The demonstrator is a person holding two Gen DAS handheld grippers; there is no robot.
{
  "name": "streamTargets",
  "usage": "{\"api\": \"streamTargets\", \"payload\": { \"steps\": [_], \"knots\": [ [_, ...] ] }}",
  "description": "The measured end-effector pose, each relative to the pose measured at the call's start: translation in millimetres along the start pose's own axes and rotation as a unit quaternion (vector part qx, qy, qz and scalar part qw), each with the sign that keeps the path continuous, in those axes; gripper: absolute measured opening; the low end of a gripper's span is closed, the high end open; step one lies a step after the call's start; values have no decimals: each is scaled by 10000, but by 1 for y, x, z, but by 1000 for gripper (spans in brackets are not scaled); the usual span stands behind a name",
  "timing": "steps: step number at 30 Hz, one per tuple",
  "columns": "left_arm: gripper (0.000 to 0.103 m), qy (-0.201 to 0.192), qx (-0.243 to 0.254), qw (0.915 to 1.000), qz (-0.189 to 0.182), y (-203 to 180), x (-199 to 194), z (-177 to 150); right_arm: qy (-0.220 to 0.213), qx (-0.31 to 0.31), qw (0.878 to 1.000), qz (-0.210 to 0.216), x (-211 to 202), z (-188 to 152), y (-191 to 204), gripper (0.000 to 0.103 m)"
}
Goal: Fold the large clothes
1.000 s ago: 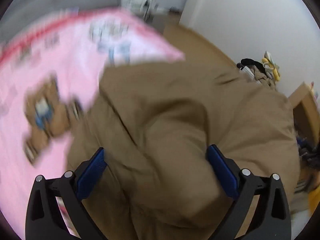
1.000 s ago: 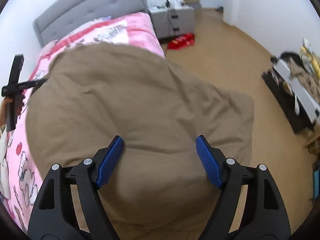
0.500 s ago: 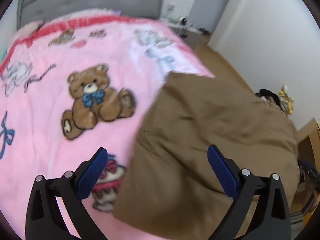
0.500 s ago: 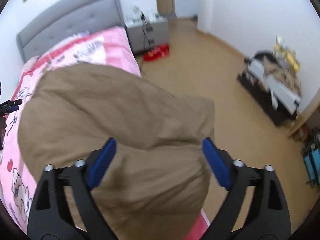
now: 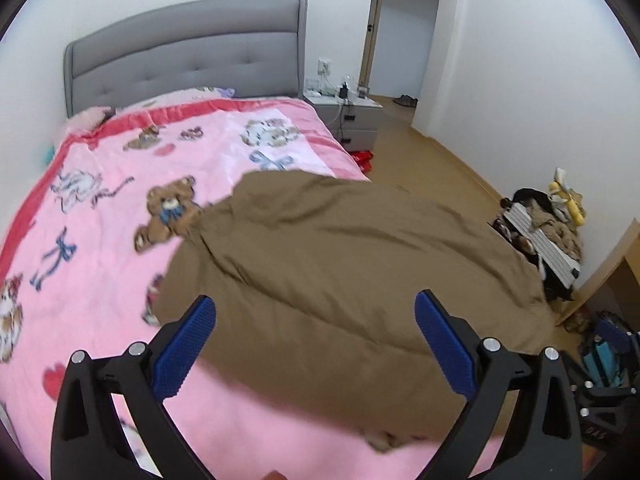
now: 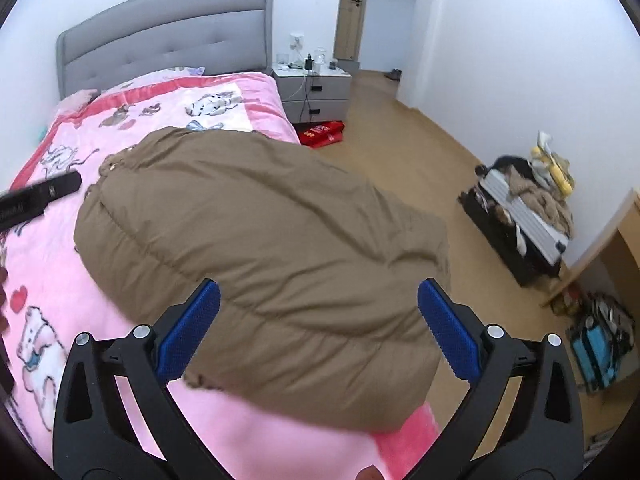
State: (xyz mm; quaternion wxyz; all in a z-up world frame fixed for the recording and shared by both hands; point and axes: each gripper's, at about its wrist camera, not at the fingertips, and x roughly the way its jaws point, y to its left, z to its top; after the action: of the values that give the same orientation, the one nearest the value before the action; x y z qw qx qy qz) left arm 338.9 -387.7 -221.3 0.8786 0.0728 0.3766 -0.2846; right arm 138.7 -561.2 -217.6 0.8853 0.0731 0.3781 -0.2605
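We see the puffy brown quilted coat [image 5: 344, 276] lying folded on the pink cartoon-print blanket [image 5: 92, 280], filling frame centre and right near the bed's edge. Our left gripper [image 5: 316, 336] is spread wide and empty above it. Our right gripper [image 6: 320, 320] has just been opening, wide now, nothing pinched.

coat [image 5: 352, 272]: plain brown | blanket [image 5: 100, 280]: pink, red border, teddy-bear print | headboard [image 5: 188, 48]: grey | pads [image 6: 192, 332]: blue
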Motion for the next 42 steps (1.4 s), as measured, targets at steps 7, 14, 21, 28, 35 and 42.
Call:
{"api": "streamTargets", "payload": {
  "steps": [7,14,21,28,35,42],
  "knots": [
    [98,-54,390,9990,232,-29,-28,-24,-214,193,9996,-6,-27,-14,1,95],
    [98,-98,622,9972,414,-41,-42,-26,-340,170,9993,-54,-42,-15,8,95],
    [98,-143,760,9964,341,-44,-52,-26,-452,37,9989,-110,-51,-13,17,95],
    [98,-225,841,9954,408,-43,-58,-24,-460,93,9989,-37,-57,-9,21,95],
    [98,-190,820,9956,408,-39,-60,-24,-475,1,9988,-117,-58,-8,25,95],
    [98,-230,844,9952,439,-35,-62,-26,-491,12,9987,-121,-61,-7,26,95]
  ]
}}
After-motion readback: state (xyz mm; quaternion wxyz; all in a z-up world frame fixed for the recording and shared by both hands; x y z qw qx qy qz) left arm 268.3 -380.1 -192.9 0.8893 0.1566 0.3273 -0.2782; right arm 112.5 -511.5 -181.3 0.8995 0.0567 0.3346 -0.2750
